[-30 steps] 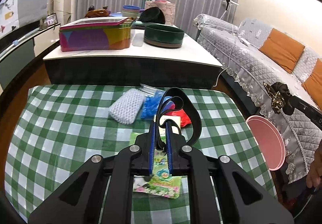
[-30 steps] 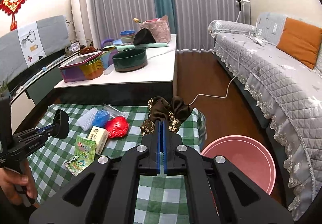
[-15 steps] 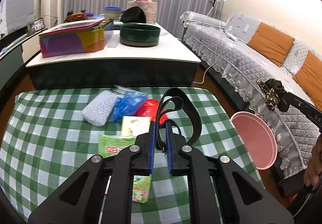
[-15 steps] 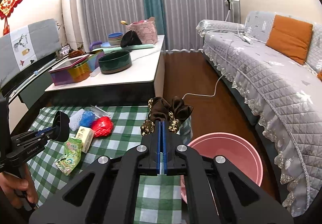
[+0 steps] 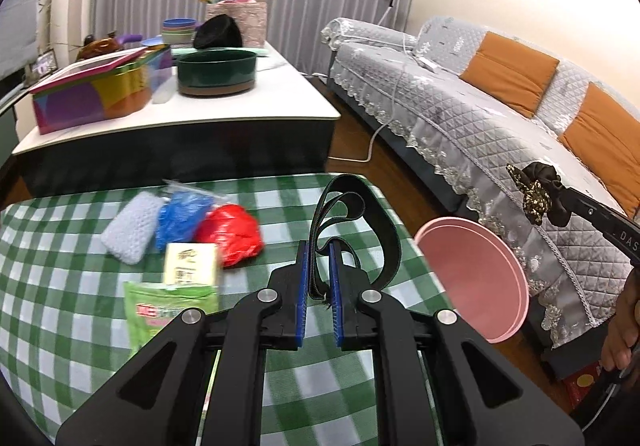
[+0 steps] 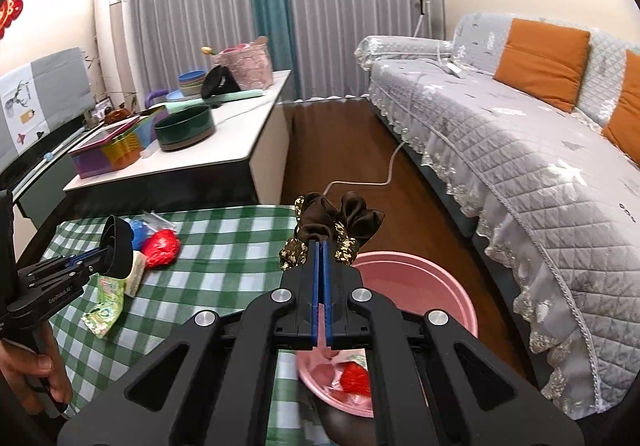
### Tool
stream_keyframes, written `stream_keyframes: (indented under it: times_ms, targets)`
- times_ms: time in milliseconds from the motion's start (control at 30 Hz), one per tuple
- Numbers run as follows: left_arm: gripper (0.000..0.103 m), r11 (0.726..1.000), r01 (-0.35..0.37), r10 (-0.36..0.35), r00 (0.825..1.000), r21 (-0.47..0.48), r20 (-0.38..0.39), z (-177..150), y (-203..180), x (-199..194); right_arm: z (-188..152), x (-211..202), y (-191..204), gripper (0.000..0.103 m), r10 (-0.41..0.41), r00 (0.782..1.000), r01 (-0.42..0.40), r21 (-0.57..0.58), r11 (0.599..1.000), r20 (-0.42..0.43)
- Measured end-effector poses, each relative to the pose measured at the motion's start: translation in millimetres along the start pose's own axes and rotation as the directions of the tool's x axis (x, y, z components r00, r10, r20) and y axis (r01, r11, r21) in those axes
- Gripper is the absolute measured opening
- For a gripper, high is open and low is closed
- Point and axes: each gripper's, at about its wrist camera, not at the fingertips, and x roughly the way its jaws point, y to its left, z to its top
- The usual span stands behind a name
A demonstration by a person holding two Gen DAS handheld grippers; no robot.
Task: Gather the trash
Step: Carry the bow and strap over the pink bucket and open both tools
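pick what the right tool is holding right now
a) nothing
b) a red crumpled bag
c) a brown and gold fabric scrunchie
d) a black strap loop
c: the right tool is shut on the brown and gold scrunchie, above the pink basin; the black strap loop is in the left tool.

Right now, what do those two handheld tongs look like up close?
Both tongs, left and right, are matte black plastic with two blue ribbed pads, angular linkage arms and silver round bolts. White lettering runs along the side of each body. Bare hands grip black handles; no sleeves show.
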Motion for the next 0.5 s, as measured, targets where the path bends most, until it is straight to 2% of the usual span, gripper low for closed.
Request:
stream_keyframes:
  times_ms: [333, 500]
  targets:
    - [0.01, 0.994, 0.091, -0.091, 0.996, 0.058, -0.001, -1, -50, 13, -4, -9, -40, 0.002, -0.059, 0.998, 0.058, 0.037, 0.998, 0.007]
    - [0.01, 0.991, 0.118, -0.117, 0.993, 0.058, -0.008, -3, -76, 30, -2, -9, -55, 0.002, -0.08, 0.997, 0.079, 0.051, 0.996, 0.017]
